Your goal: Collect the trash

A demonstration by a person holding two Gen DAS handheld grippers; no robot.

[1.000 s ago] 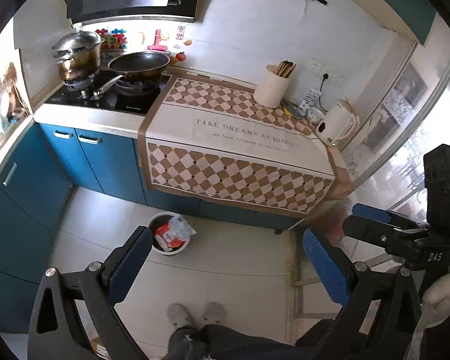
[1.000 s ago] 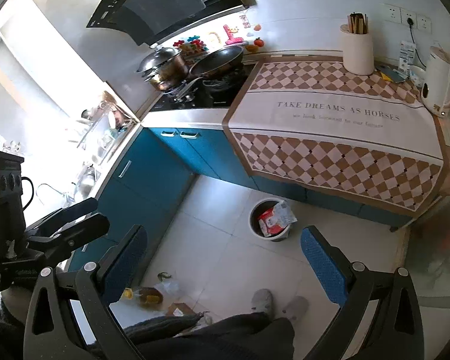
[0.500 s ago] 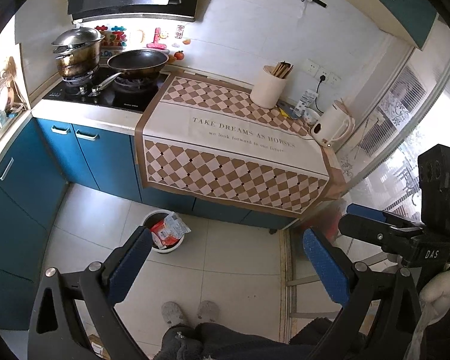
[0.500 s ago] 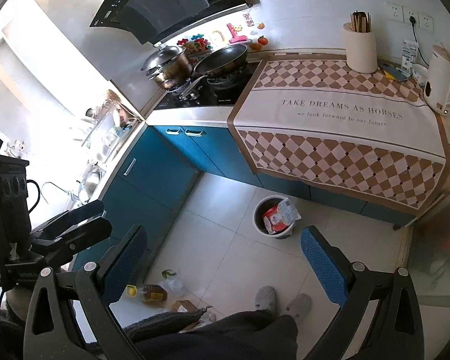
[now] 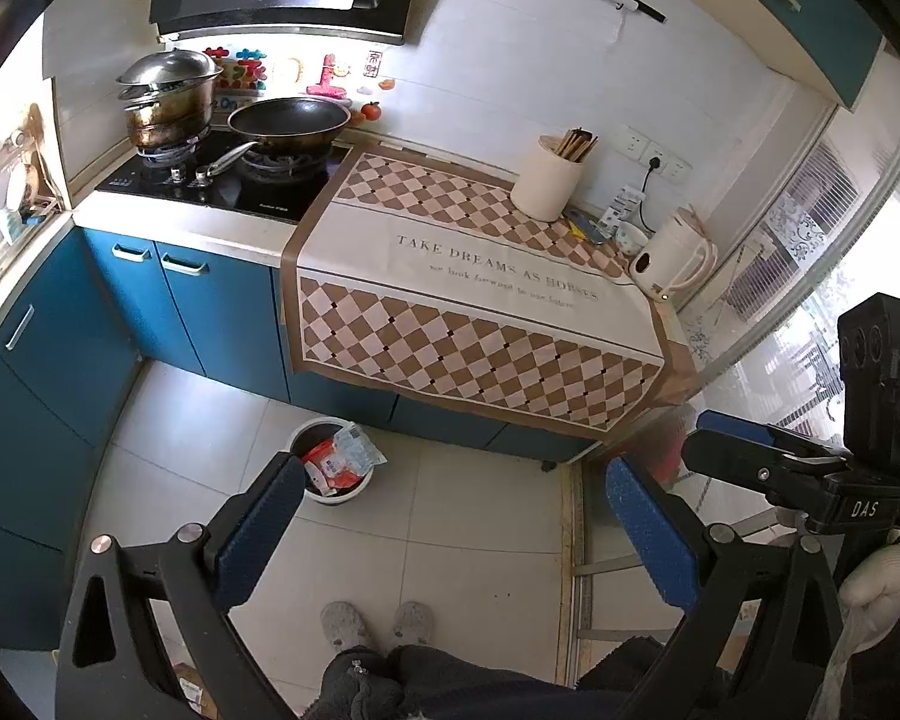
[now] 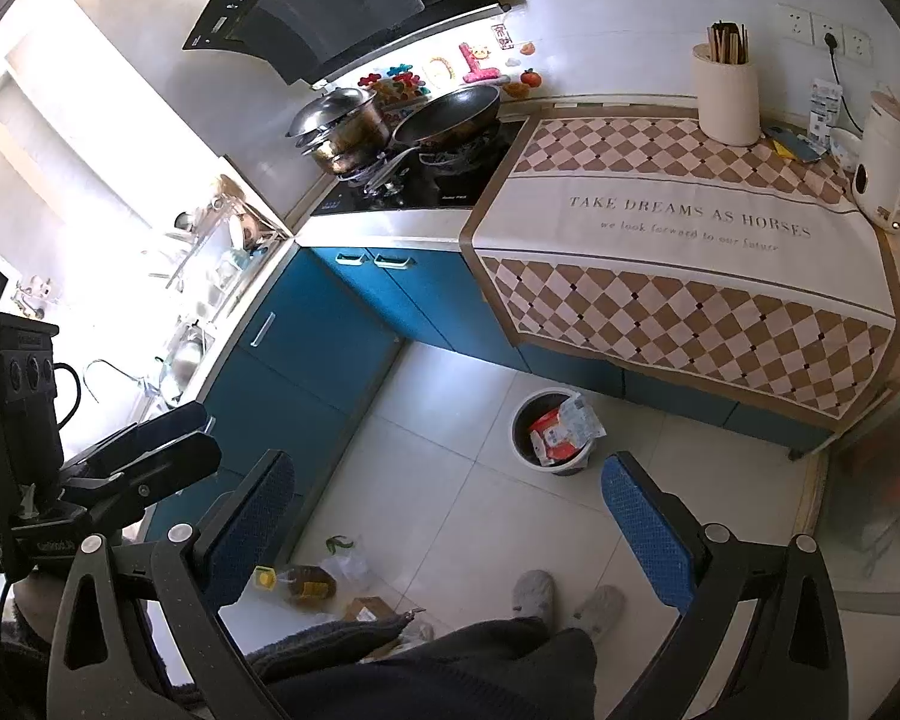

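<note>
Wrappers (image 5: 339, 462) in floor bin (image 5: 354, 489)

Both wrist views look down from high up, sharing the trash bin (image 5: 332, 463) (image 6: 552, 431) and counter (image 5: 468, 276) (image 6: 678, 222).

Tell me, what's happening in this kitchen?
A person in slippers stands on the floor, holding a gripper in each hand. The left gripper and right gripper are both open and hold nothing. A small bin by the blue cabinets already has wrappers sticking out. A bottle and other bits lie on the floor near the person. The cloth on the counter has no trash on it.
</note>
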